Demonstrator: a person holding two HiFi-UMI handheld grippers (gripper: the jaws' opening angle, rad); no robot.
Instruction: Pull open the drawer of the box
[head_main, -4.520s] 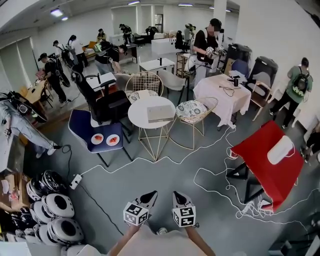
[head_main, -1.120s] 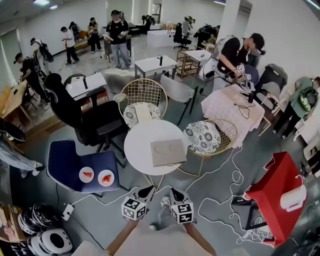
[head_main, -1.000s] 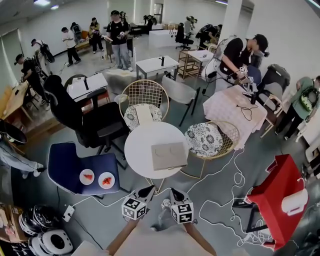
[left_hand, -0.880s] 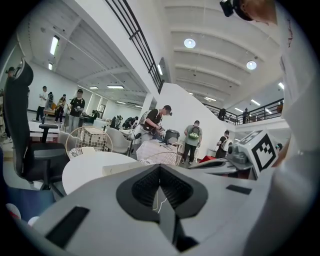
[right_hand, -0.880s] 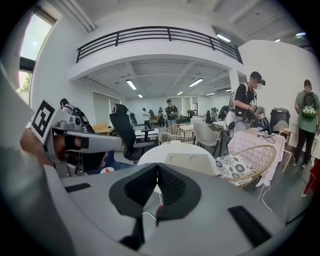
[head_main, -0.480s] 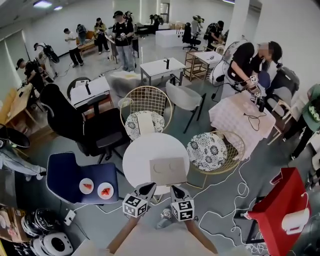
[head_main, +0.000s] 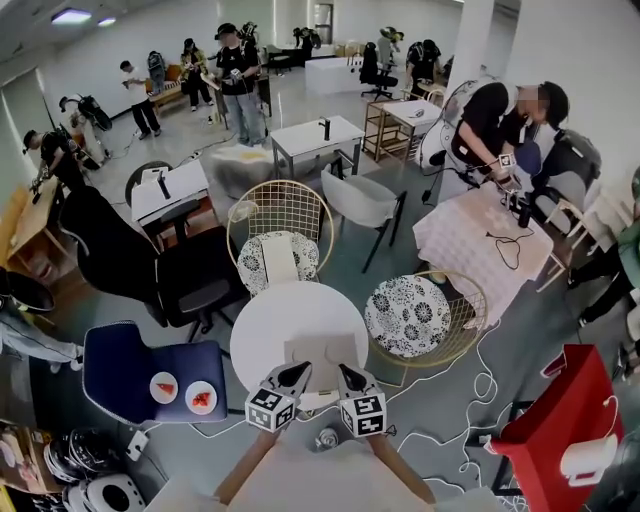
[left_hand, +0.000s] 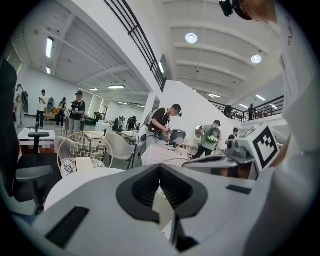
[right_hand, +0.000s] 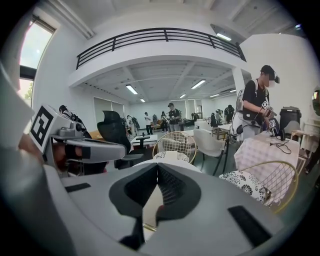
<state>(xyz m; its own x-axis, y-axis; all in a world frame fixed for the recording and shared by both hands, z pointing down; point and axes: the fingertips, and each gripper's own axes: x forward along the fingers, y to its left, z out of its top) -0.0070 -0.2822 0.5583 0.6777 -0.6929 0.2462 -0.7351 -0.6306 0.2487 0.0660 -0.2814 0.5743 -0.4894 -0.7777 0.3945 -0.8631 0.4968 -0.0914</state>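
A flat beige box (head_main: 318, 350) lies on the near part of a small round white table (head_main: 268, 325); no drawer front shows from above. My left gripper (head_main: 297, 371) and right gripper (head_main: 345, 372) are side by side at the table's near edge, their tips over the near side of the box and hiding part of it. Both are shut with nothing between the jaws. In the left gripper view the left gripper (left_hand: 160, 167) points across the table top (left_hand: 75, 182), and in the right gripper view the pads of the right gripper (right_hand: 157, 167) meet in front of the table (right_hand: 175, 162).
A gold wire chair (head_main: 278, 235) stands behind the table and another with a patterned cushion (head_main: 420, 315) to its right. A blue chair (head_main: 130, 370) with two plates (head_main: 165, 387) and a black office chair (head_main: 150, 270) are on the left. A red table (head_main: 555, 430), floor cables (head_main: 470, 400) and people are around.
The view has closed in on the round table. The table and box now lie right at the gripper tips, where before there was floor between them. Both grippers stay shut.
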